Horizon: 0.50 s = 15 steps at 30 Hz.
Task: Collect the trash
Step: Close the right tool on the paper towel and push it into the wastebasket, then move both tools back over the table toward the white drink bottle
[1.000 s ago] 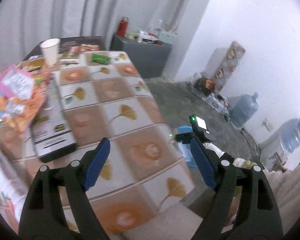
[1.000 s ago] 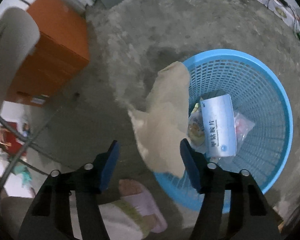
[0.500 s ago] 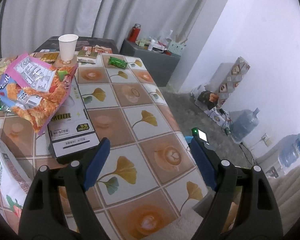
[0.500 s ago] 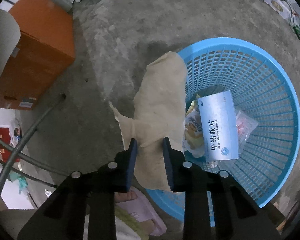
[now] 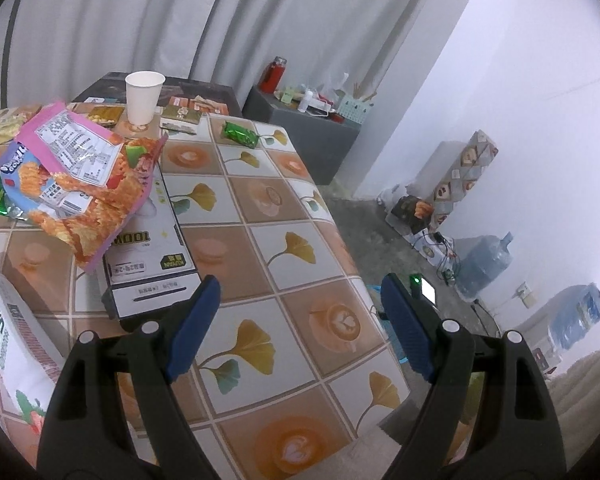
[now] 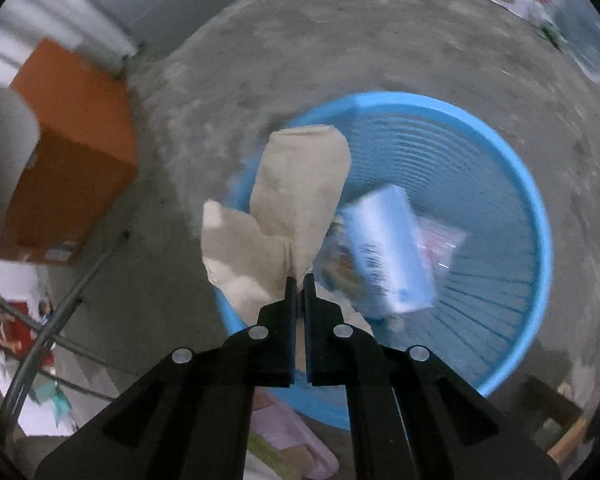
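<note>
In the right wrist view my right gripper is shut on a beige crumpled paper bag that hangs over the near-left rim of a blue plastic basket. The basket holds a blue-and-white box and some wrappers. In the left wrist view my left gripper is open and empty above the near edge of a table with a ginkgo-leaf cloth. On the table lie an orange snack bag, a flat black-and-white box, a green wrapper and a white paper cup.
A white bottle lies at the table's near left. Small packets lie by the cup. Beyond the table stand a grey cabinet, water jugs and clutter by the wall. An orange box stands on the concrete floor left of the basket.
My right gripper closed from wide open onto the beige paper bag at the basket's rim. My left gripper rose and tilted back over the table, staying open.
</note>
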### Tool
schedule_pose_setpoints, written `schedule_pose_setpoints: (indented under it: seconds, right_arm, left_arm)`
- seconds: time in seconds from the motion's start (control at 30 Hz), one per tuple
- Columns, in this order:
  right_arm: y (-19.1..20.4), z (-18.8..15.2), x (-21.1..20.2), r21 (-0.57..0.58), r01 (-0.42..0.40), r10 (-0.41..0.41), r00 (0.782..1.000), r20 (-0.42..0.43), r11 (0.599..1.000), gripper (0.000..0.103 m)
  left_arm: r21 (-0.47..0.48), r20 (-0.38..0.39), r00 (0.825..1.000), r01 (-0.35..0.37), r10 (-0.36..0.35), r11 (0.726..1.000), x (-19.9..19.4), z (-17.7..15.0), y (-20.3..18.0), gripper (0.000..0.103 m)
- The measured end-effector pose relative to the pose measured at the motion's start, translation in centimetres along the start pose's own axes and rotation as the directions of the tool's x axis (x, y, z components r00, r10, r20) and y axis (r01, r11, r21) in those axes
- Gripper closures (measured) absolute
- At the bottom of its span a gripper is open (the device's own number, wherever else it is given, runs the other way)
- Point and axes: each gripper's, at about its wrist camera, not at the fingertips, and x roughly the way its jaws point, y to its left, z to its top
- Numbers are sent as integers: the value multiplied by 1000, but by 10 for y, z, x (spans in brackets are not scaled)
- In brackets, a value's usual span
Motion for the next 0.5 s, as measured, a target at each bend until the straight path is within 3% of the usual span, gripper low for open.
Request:
schedule_pose_setpoints:
  seconds: [0.17, 0.23, 0.27, 0.3, 0.5]
  right_arm:
    - [-28, -8, 14, 75, 5, 1, 997, -80, 997, 96]
    - [-31, -9, 11, 100, 12, -5, 997, -72, 995, 78]
    - [-32, -9, 6, 116, 9, -4, 999, -48, 993, 63]
    - [-31, -10, 1, 122, 2, 2, 1000, -30, 993, 60]
    - [-17, -14, -50, 93, -74, 67, 995, 69, 993, 59]
  left_arm:
    - [-19, 13, 1000, 6, -6, 1000, -11, 0, 1, 25]
    - [-22, 30, 1000, -3, 3, 1000, -19, 1, 1, 25]
    - [-24, 41, 999, -8, 9, 1000, -24, 2, 2, 25]
    - [-27, 52, 999, -12, 13, 1000, -29, 2, 2, 25]
    - [-48, 116, 992, -46, 51, 998, -66, 2, 11, 24]
